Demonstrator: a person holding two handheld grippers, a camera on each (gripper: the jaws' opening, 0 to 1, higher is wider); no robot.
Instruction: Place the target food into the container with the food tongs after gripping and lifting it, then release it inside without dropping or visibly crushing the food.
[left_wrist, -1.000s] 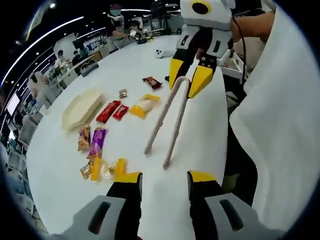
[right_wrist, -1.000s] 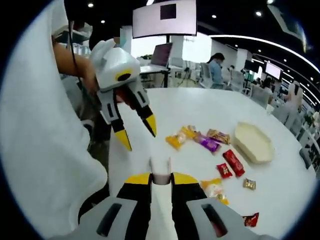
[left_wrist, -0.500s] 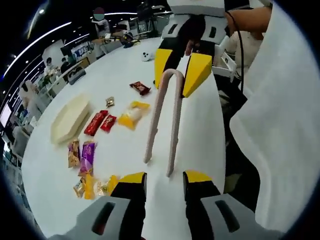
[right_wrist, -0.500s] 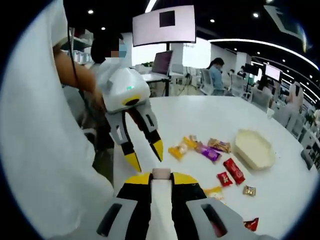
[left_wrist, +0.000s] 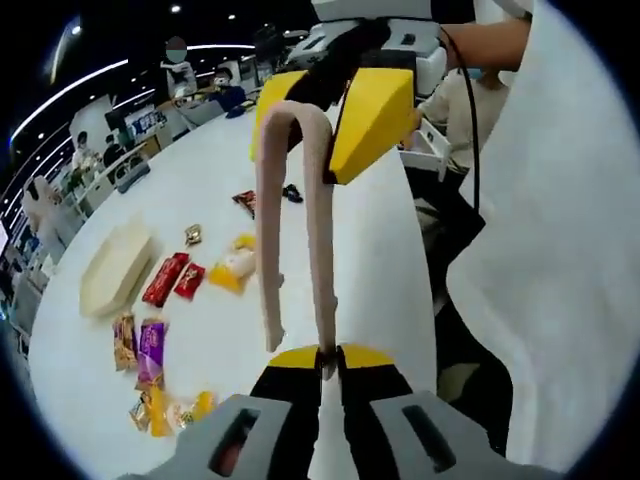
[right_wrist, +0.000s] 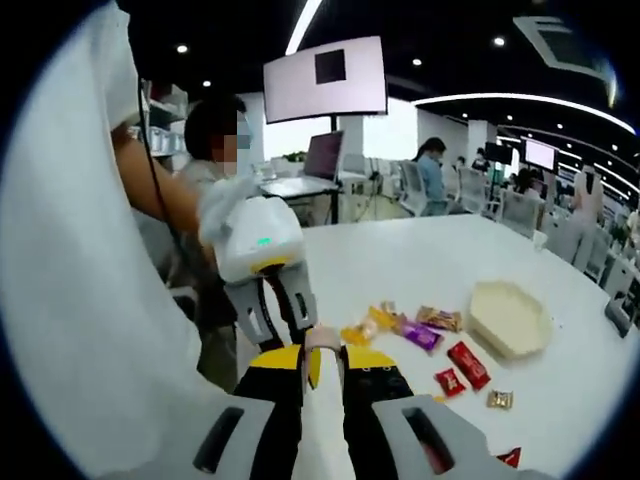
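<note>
The pale pink food tongs (left_wrist: 290, 220) hang in the air between my two grippers. My right gripper (right_wrist: 322, 358) is shut on the tongs' bend (right_wrist: 322, 343); in the left gripper view the right gripper (left_wrist: 305, 140) sits at the top. My left gripper (left_wrist: 329, 358) is shut on the tip of one tong arm, and the other arm's tip (left_wrist: 270, 340) hangs free. On the white table lie wrapped snacks: a yellow pack (left_wrist: 232, 268), two red ones (left_wrist: 165, 278) and a purple one (left_wrist: 150, 345). The cream tray (left_wrist: 115, 265) is to their left.
The round white table (right_wrist: 420, 260) has its near edge just under the grippers. A person's white sleeve (left_wrist: 560, 260) fills the right side. More snack packs (right_wrist: 420, 325) lie next to the cream tray (right_wrist: 508, 315). Desks, monitors and seated people stand beyond.
My left gripper went from open to shut, on the tip of one tong arm. The right gripper has lifted the tongs' bend up and closer to the left gripper.
</note>
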